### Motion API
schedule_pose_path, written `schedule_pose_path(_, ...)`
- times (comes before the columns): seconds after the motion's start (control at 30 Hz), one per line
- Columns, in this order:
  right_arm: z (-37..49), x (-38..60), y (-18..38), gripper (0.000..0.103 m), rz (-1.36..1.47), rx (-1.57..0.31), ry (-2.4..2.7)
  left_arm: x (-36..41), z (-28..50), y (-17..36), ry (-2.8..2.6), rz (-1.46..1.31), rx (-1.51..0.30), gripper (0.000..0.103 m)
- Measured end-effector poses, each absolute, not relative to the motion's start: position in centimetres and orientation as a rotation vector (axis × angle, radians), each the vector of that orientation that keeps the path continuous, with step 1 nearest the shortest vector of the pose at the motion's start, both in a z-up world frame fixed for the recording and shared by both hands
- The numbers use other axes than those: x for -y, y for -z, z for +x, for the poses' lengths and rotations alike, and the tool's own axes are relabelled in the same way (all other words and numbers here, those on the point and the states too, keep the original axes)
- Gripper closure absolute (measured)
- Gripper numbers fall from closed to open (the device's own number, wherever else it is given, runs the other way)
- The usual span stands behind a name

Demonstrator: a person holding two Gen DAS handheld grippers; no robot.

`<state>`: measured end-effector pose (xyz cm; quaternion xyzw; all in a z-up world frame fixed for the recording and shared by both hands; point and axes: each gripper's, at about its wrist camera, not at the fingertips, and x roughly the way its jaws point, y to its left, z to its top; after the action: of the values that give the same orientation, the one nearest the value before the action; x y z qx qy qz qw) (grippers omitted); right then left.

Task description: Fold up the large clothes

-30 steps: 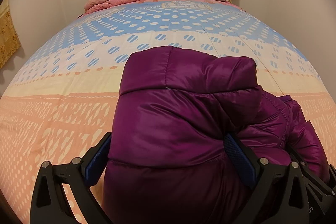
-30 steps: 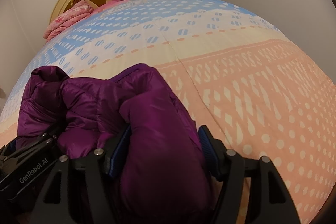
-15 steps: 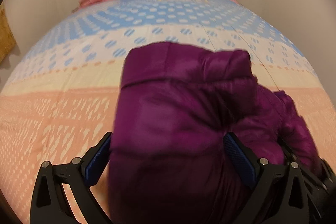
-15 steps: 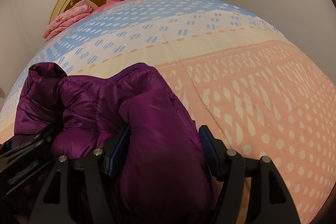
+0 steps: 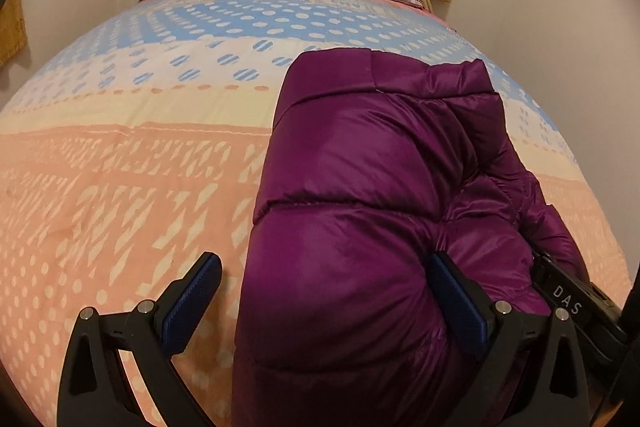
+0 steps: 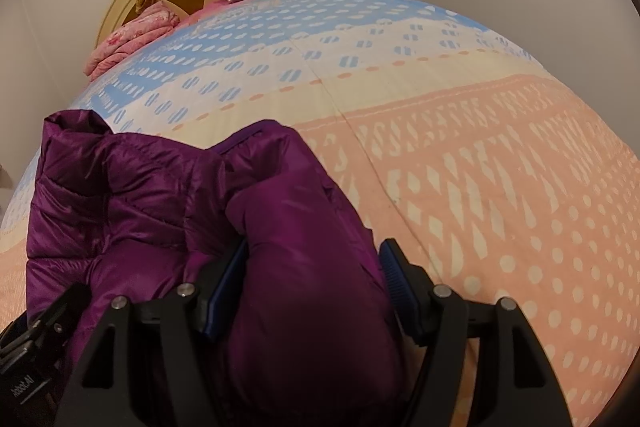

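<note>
On a patterned bedspread (image 5: 120, 187), the left gripper (image 5: 326, 291) stands spread, one pad clear of the purple puffer jacket (image 5: 360, 207), the other against it. The right gripper (image 6: 312, 279) straddles a bunched fold with jaws apart, seemingly not clamping. The folding looks nearly finished; next comes pressing the bundle flat. No containers appear.
</note>
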<state>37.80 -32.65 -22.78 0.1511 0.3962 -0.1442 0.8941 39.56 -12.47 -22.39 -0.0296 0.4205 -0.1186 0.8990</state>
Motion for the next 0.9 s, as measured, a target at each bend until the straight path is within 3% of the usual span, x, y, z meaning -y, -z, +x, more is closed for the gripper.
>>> schedule_pose_path(0.27,36.6,33.4,22.0,0.033,0.356,-0.811,0.237,11.8,38.8,21.2,0.265,-0.042,-0.892,0.001)
schedule_pose_path(0.4,32.7,33.2,19.8,0.031,0.317,-0.731,0.237,9.8,35.4,18.9,0.275,0.032,-0.792,0.001)
schedule_pose_path(0.7,31.1,33.2,22.8,0.031,0.365,-0.77,0.195,9.2,34.1,22.0,0.315,0.003,-0.808,0.001)
schedule_pose_path(0.77,31.3,33.3,22.9,0.032,0.379,-0.772,0.164,9.6,34.0,22.1,0.326,0.016,-0.804,0.001)
schedule_pose_path(0.9,31.4,33.7,23.2,0.045,0.417,-0.768,0.094,10.0,34.1,22.4,0.362,-0.009,-0.812,0.001)
